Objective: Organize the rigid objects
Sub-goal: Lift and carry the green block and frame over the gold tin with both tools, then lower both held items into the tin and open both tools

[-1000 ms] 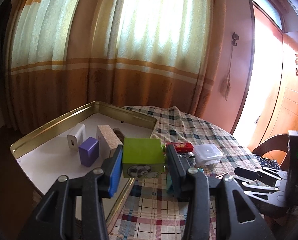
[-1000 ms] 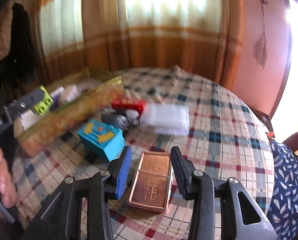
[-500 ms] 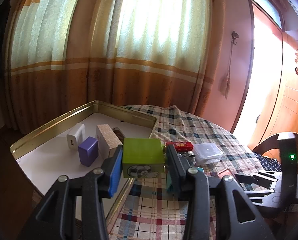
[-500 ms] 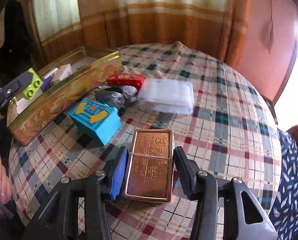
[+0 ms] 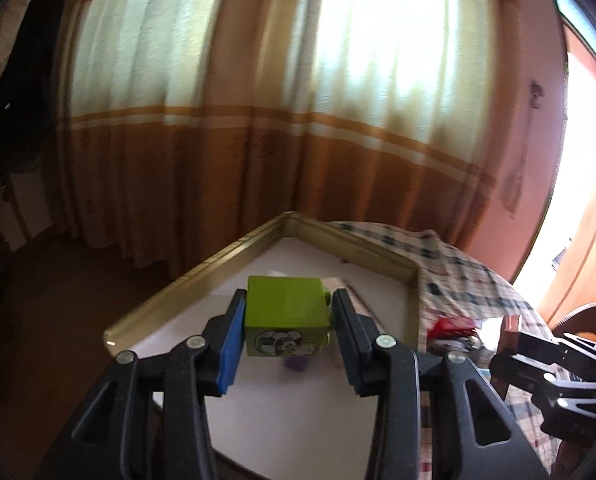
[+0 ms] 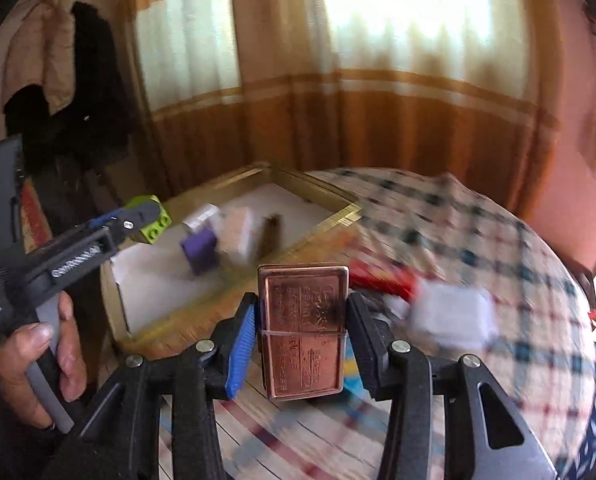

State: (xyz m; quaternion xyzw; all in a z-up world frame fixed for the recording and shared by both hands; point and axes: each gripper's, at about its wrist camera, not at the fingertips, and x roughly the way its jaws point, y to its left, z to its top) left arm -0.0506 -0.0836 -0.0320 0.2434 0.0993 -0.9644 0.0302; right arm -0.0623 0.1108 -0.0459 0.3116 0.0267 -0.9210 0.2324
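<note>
Since half a second ago we are carrying both loads up and over: our left gripper [image 5: 285,334], clamped on the green block [image 5: 285,316], is now hanging above the white floor of the gold tray [image 5: 185,284] instead of short of its near rim. Our right gripper [image 6: 301,332], pinching the copper tin [image 6: 302,326] by its sides, is now holding it upright in the air, where earlier it was lying flat on the checked tablecloth [image 6: 478,220]. Counting inside the tray in the right view, we are seeing one purple block [image 6: 200,251], one white charger [image 6: 201,214], one pale box [image 6: 239,238] and one dark brown piece [image 6: 271,235]. On the cloth are lying one red packet [image 6: 382,282] and one clear plastic box [image 6: 450,316], both blurred.
</note>
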